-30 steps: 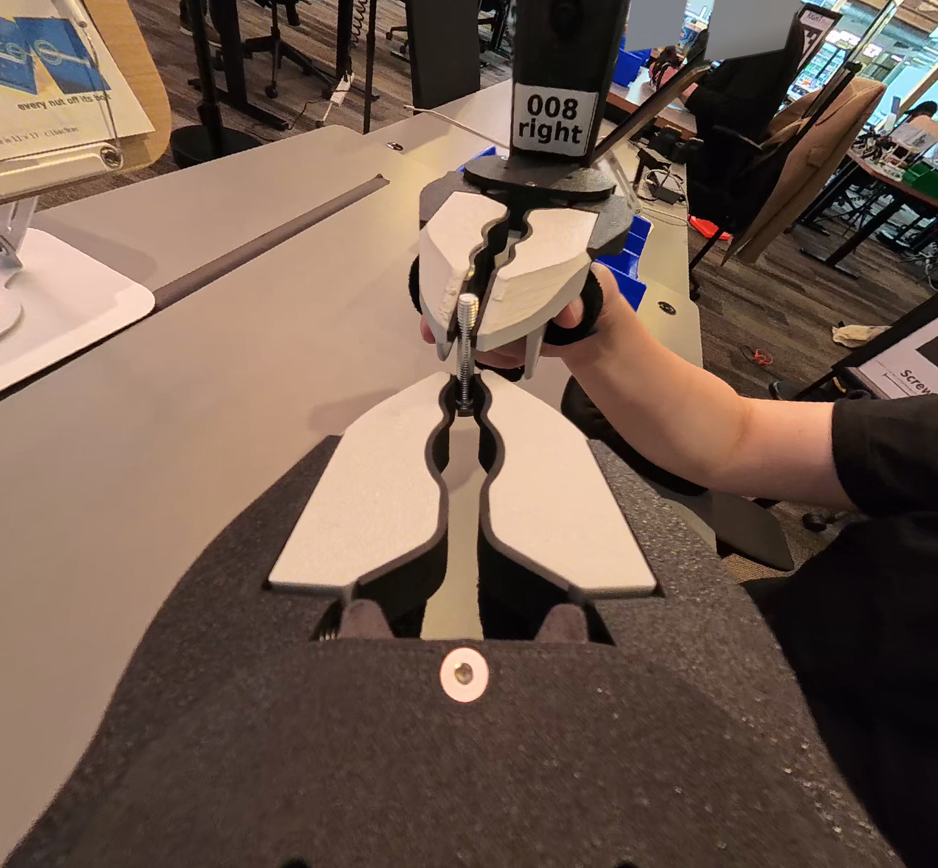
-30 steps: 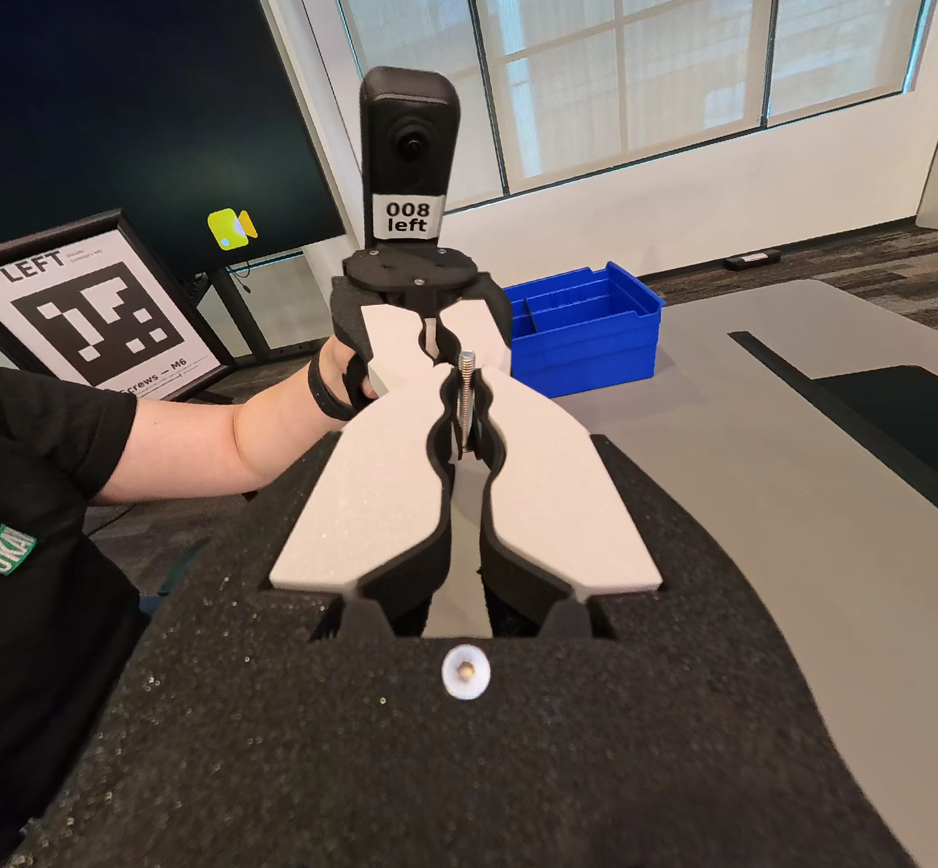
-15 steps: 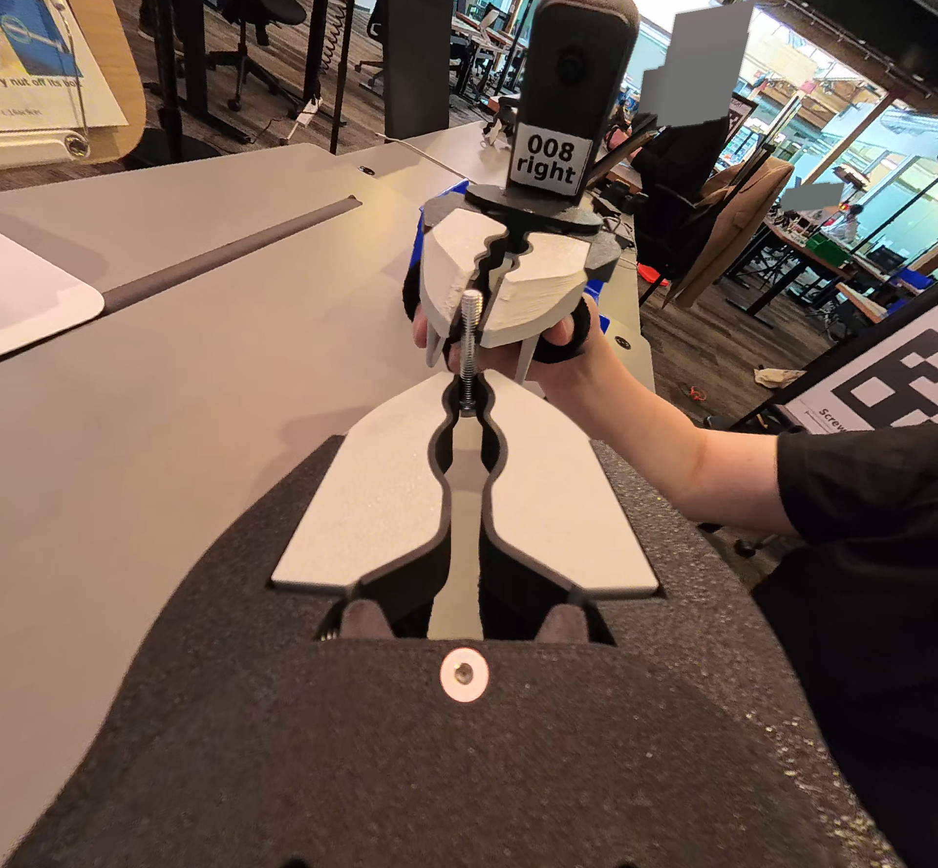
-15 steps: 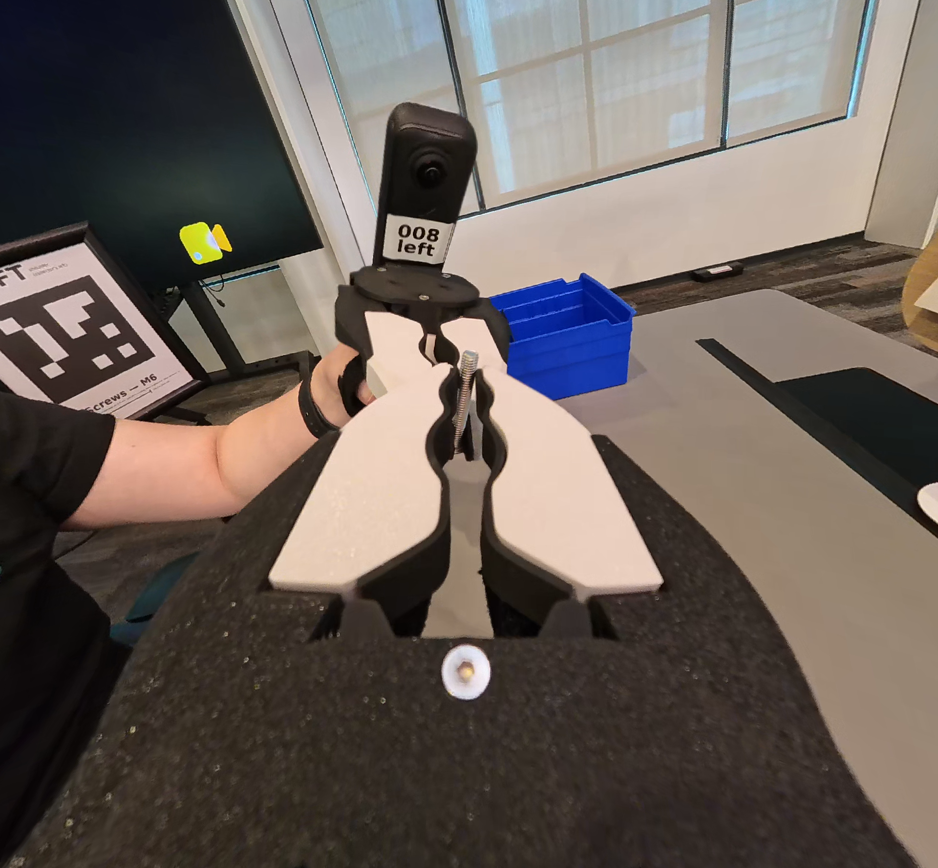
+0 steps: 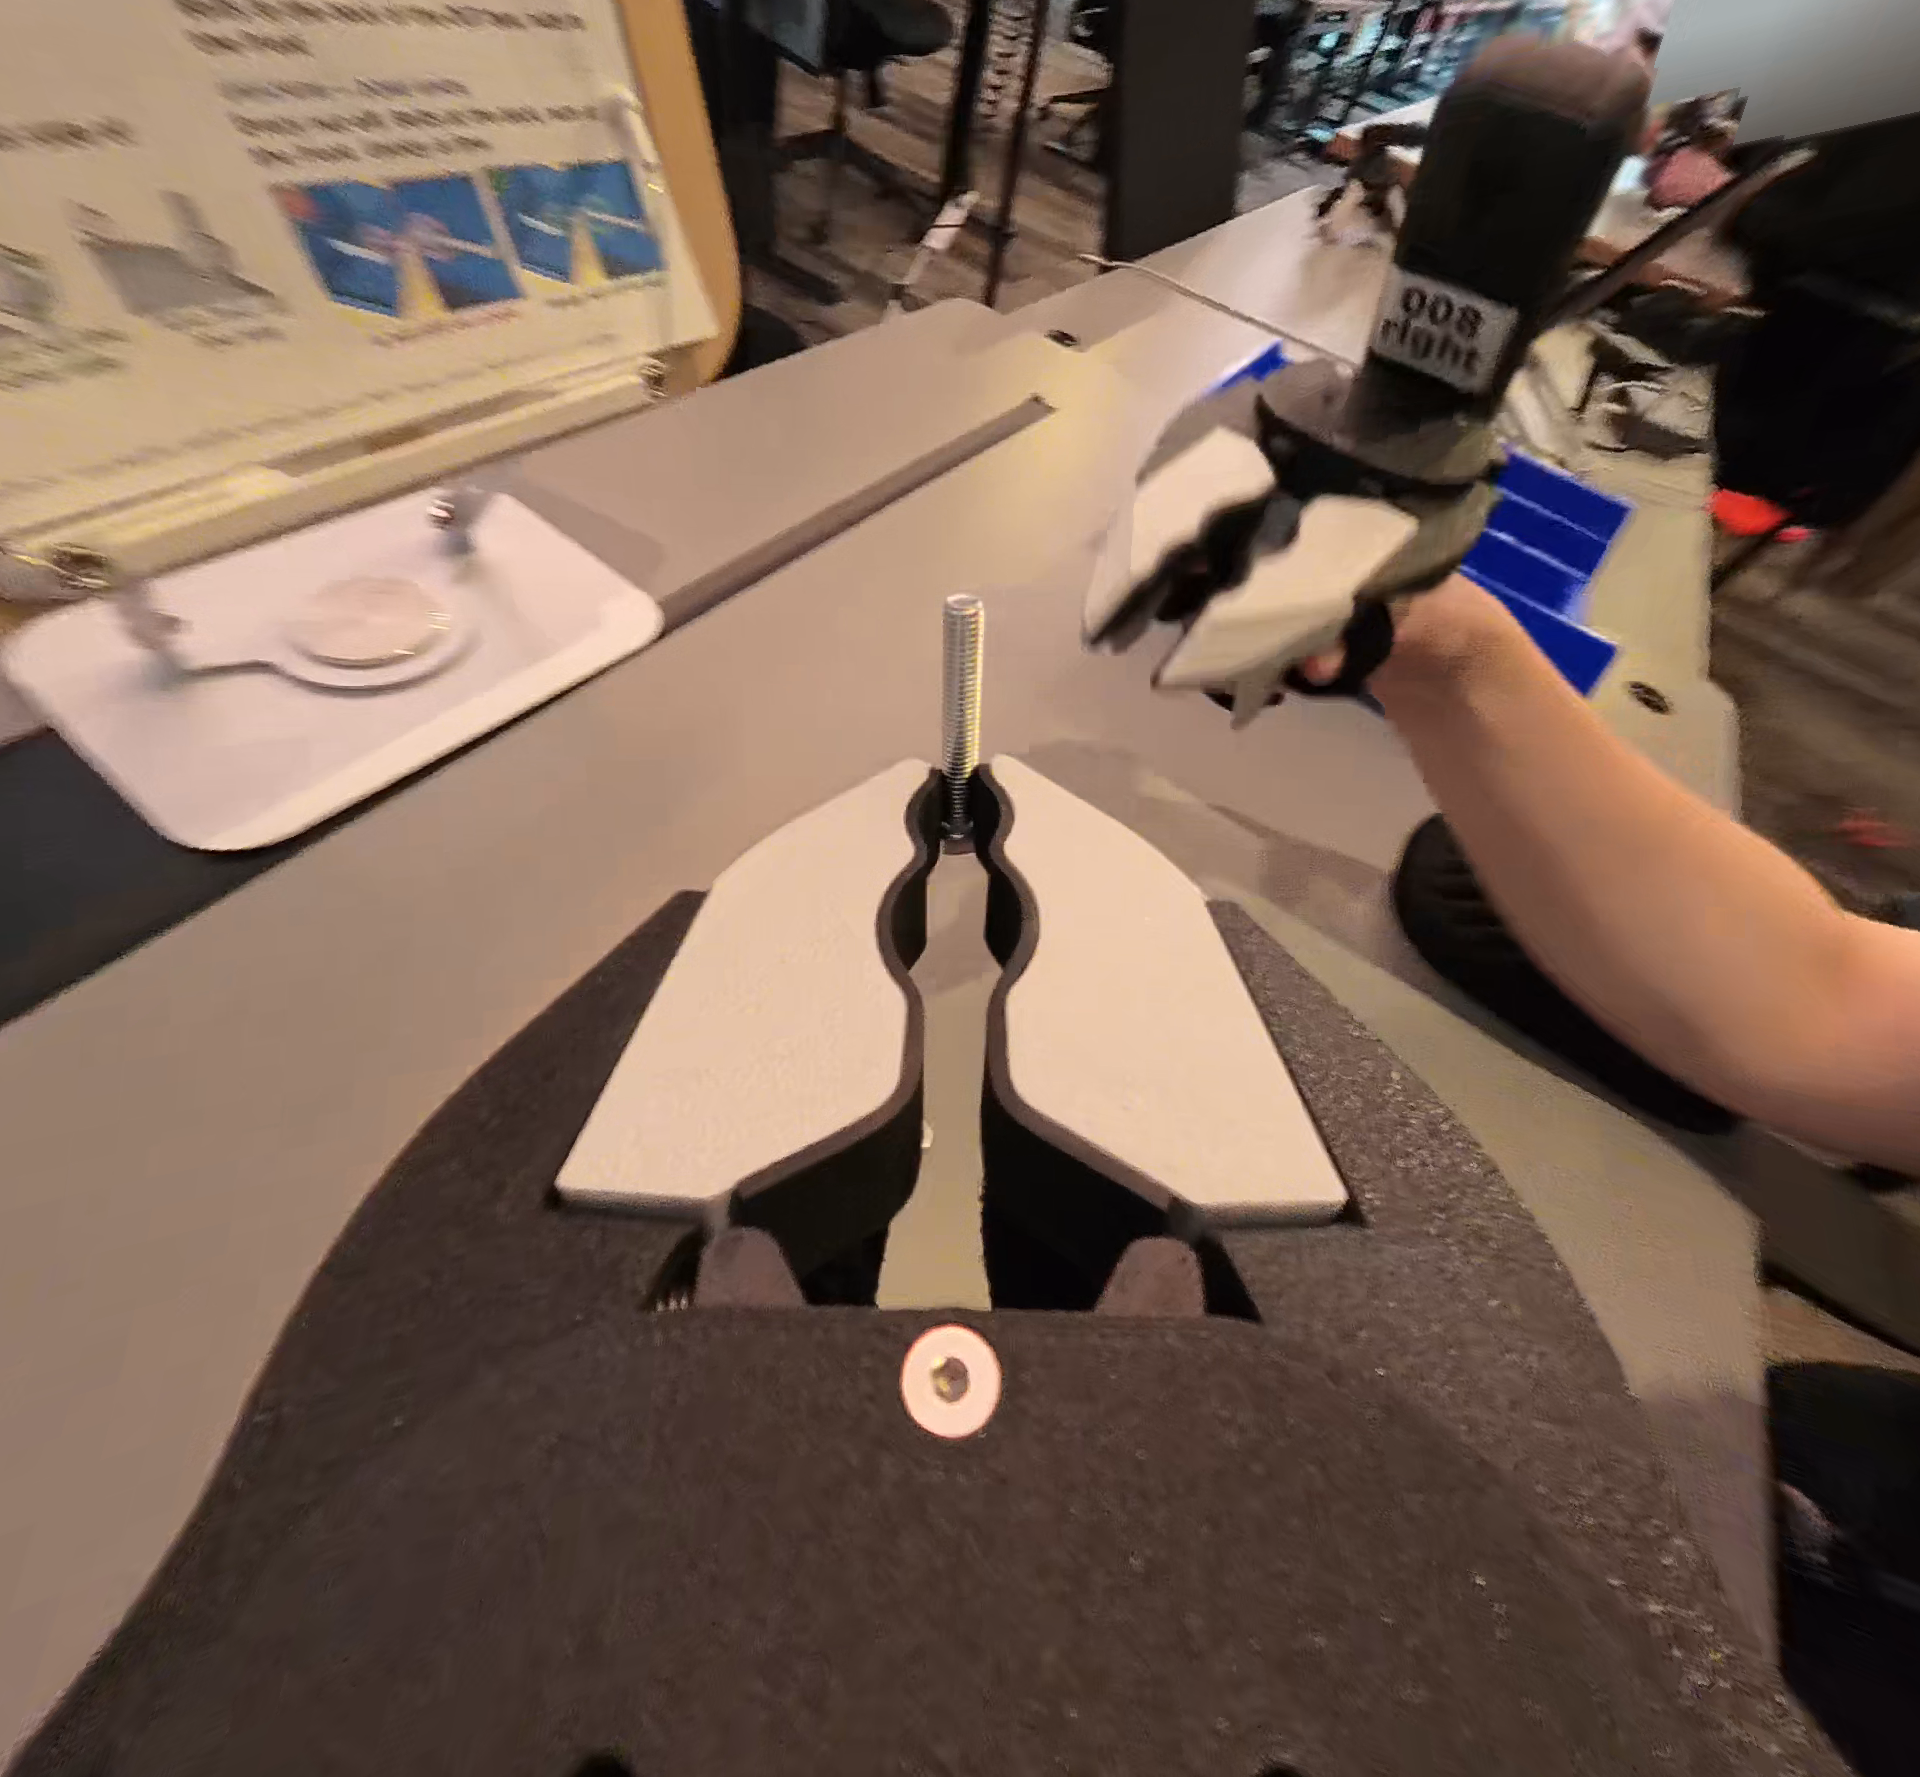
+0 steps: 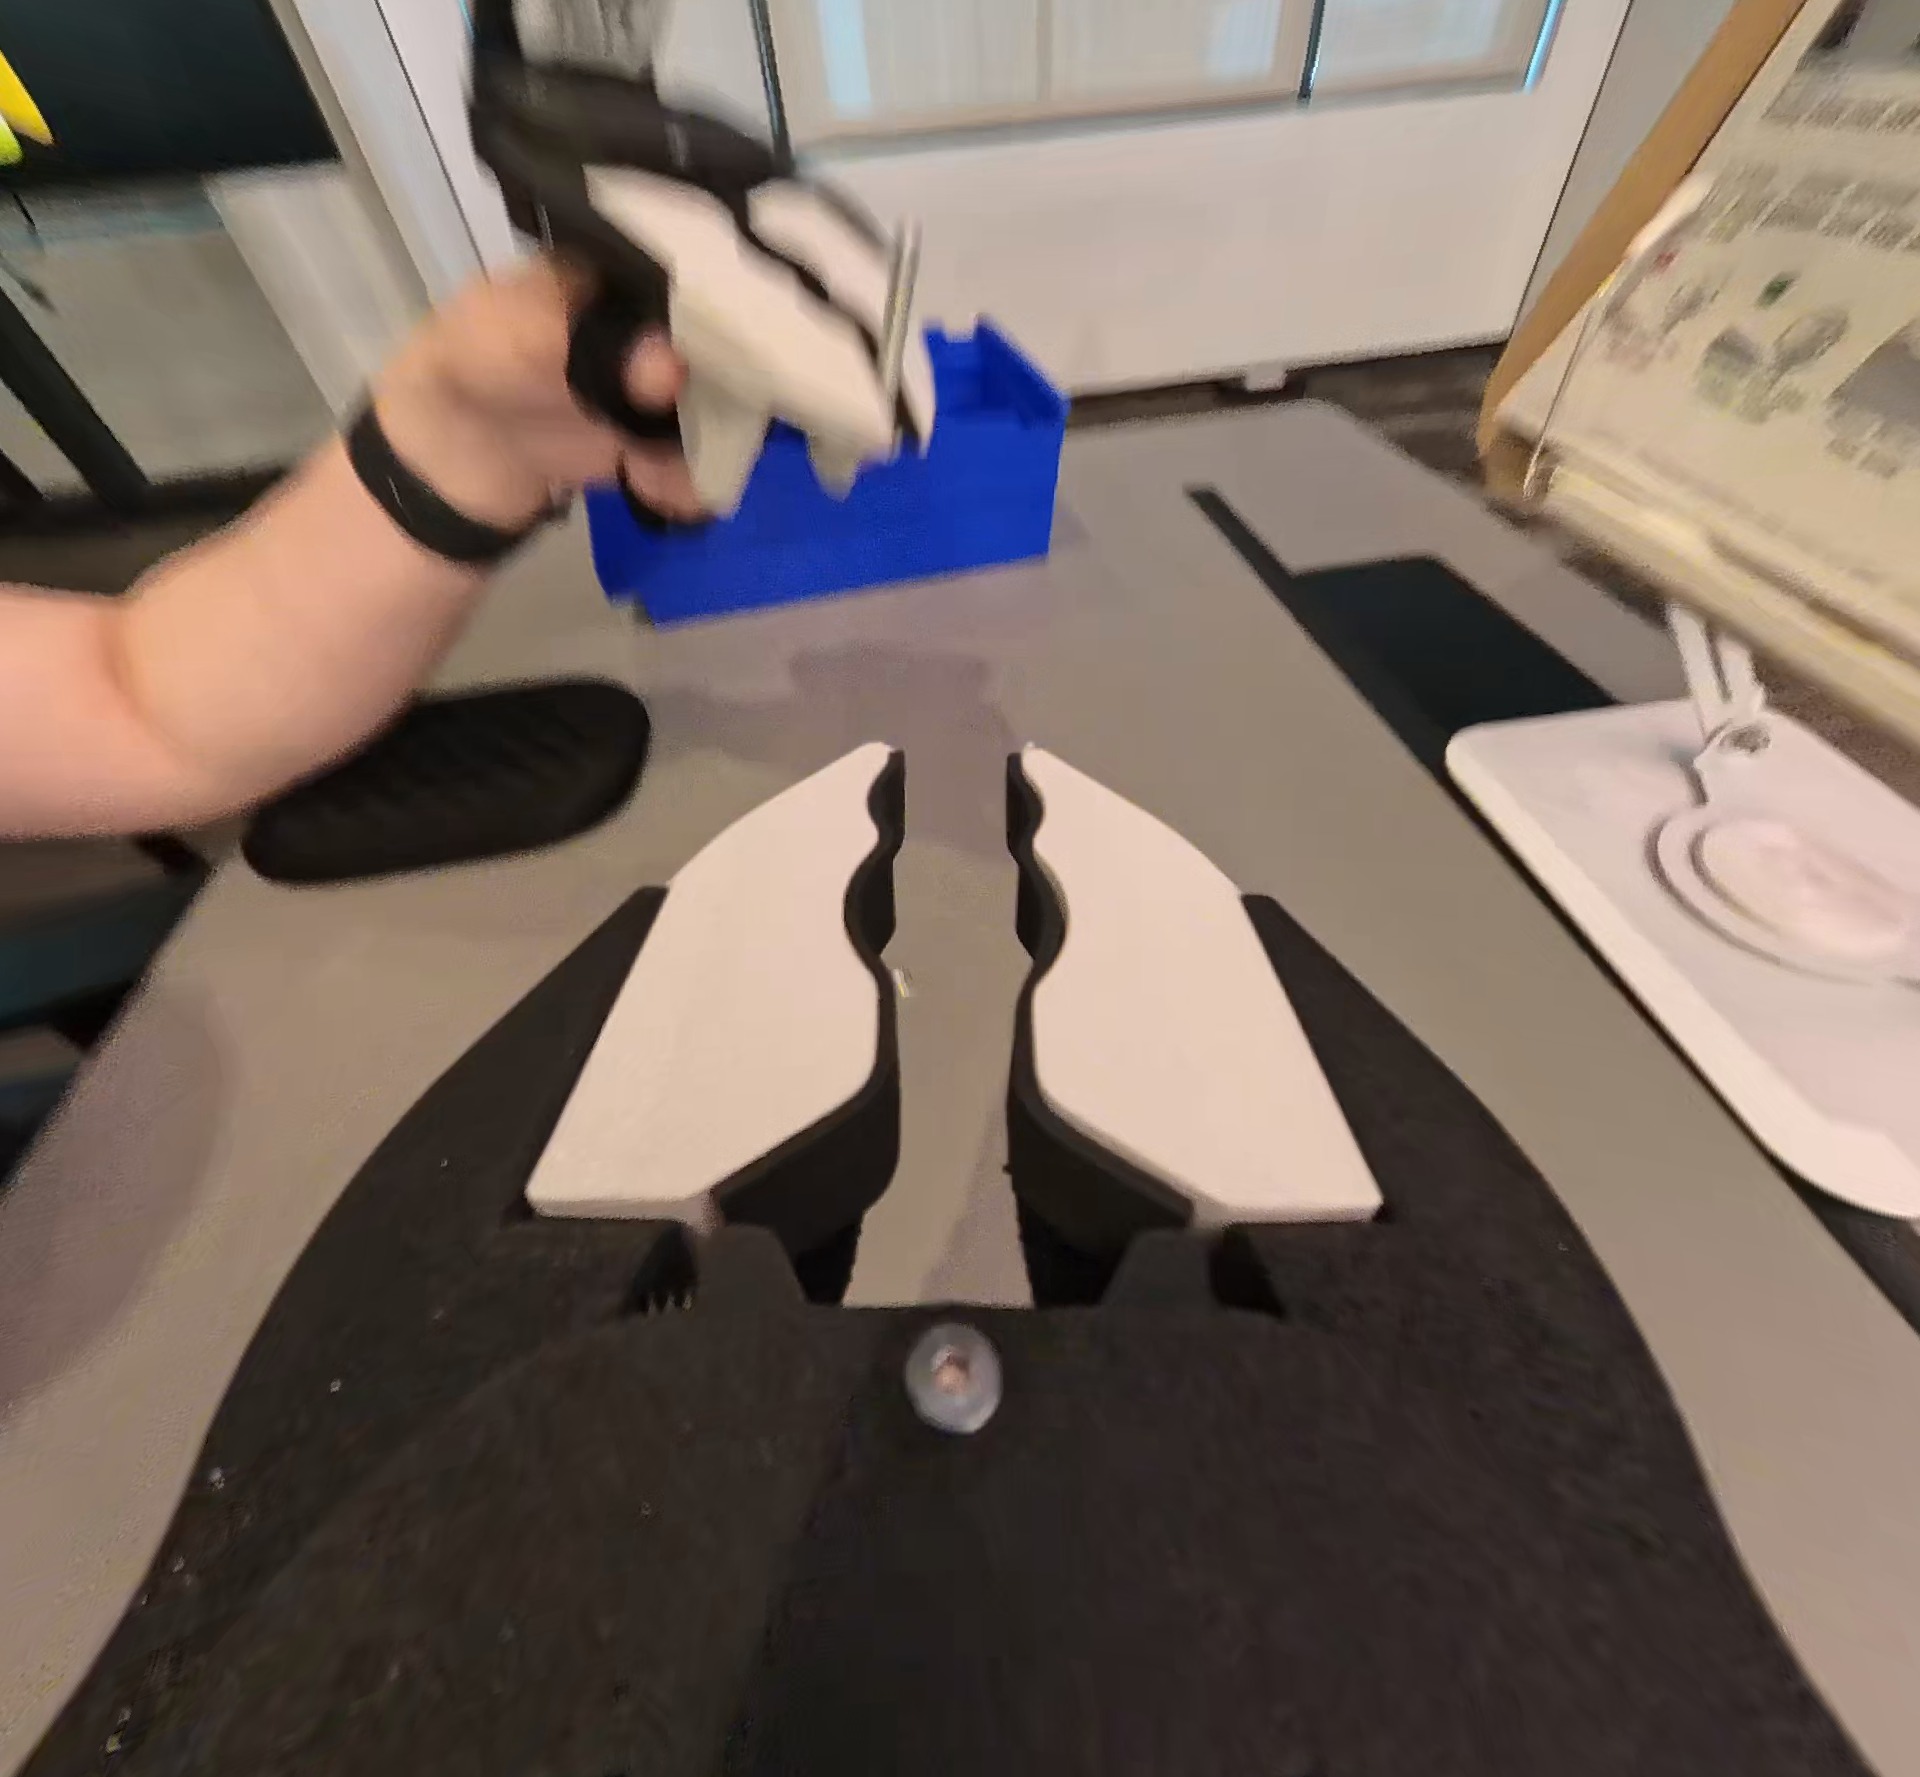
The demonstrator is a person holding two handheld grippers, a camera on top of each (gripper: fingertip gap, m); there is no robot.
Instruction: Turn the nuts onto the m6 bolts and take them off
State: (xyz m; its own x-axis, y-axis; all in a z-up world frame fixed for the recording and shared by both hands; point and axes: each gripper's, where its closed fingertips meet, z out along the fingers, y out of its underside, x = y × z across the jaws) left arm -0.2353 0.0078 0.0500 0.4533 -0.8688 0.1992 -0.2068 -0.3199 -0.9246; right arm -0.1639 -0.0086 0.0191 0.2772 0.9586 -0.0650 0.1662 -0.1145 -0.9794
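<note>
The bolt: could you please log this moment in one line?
left claw: shut on bolt | right claw: open, empty | bolt: upright

- Your right gripper (image 6: 954,771): jaws apart, nothing between them, above the grey counter (image 6: 1195,647).
- Your left gripper (image 6: 883,397), blurred, pinches a bolt (image 6: 900,299) before the blue bin (image 6: 997,491).

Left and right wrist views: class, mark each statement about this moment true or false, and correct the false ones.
1. The left claw grips the bolt at its lower end. True.
2. The right claw is clamped on the bolt. False: it is open, holding nothing.
3. The blue bin sits on the grey table. True.
4. The bolt lies flat on the table. False: it stands upright in the left claw.
</note>
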